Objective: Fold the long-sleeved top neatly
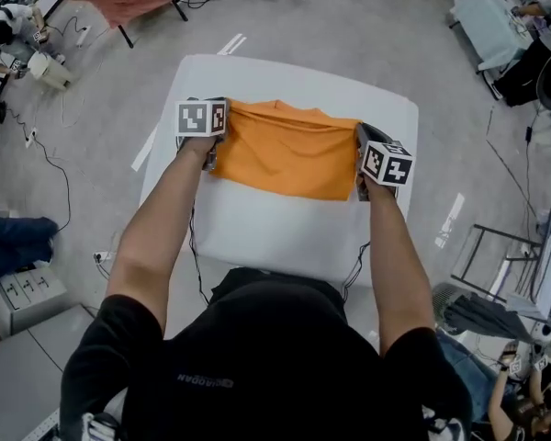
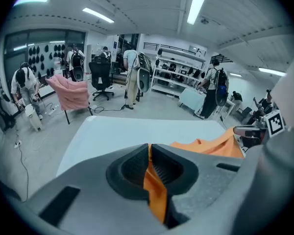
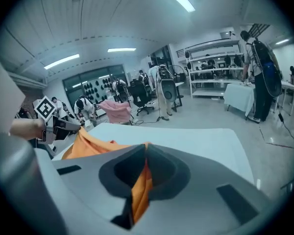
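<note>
Orange cloth top [image 1: 289,150], folded rectangle, white table [image 1: 275,232]

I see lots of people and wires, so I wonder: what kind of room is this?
Probably a big workshop or lab, not a home: metal shelves line the far wall, office chairs stand about, and cables trail across the grey floor around the white table.

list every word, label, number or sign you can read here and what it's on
No text can be read outright.
Person's black shirt: a short line of pale print, upside down, too blurred to read.
Cubes on the left claw and right claw: black-and-white square markers only, no letters or numbers.
The orange top: no print visible.
Room behind: nothing legible.
</note>
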`<state>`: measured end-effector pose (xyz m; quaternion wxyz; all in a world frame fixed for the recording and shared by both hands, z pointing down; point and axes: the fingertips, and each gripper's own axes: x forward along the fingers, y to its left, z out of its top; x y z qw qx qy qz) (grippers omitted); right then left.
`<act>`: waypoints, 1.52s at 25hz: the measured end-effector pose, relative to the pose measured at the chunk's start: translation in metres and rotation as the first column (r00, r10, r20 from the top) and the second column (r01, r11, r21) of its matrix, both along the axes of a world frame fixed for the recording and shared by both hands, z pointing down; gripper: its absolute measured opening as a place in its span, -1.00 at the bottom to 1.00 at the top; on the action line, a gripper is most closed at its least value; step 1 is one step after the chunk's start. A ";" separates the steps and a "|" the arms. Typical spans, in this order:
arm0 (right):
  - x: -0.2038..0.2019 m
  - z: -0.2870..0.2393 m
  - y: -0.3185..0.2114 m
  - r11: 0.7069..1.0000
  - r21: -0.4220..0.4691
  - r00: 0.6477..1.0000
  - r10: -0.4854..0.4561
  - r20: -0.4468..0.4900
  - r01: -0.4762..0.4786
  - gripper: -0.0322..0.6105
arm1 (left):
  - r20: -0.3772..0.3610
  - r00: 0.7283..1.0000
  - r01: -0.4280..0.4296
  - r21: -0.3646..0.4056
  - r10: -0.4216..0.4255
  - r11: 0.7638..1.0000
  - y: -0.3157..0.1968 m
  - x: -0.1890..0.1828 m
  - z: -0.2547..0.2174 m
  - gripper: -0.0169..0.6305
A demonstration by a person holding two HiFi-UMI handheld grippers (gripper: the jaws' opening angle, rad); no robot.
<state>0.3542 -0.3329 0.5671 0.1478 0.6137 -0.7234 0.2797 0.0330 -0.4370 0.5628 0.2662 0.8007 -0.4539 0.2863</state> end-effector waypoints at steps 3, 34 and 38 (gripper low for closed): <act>0.003 0.027 -0.010 0.998 -0.058 1.000 -0.007 -0.015 0.006 -0.84 | 0.063 0.998 0.004 -0.035 -0.002 0.999 -0.006 0.005 0.023 -0.88; 0.007 0.045 0.071 0.984 -0.134 0.993 0.120 0.022 -0.116 -0.46 | 0.030 0.986 -0.166 -0.025 0.166 0.986 0.076 -0.007 0.012 -0.93; 0.002 0.064 0.079 0.969 -0.192 0.980 0.178 0.092 -0.158 -0.31 | 0.031 0.983 -0.178 -0.040 0.179 0.983 0.101 -0.024 0.015 -0.93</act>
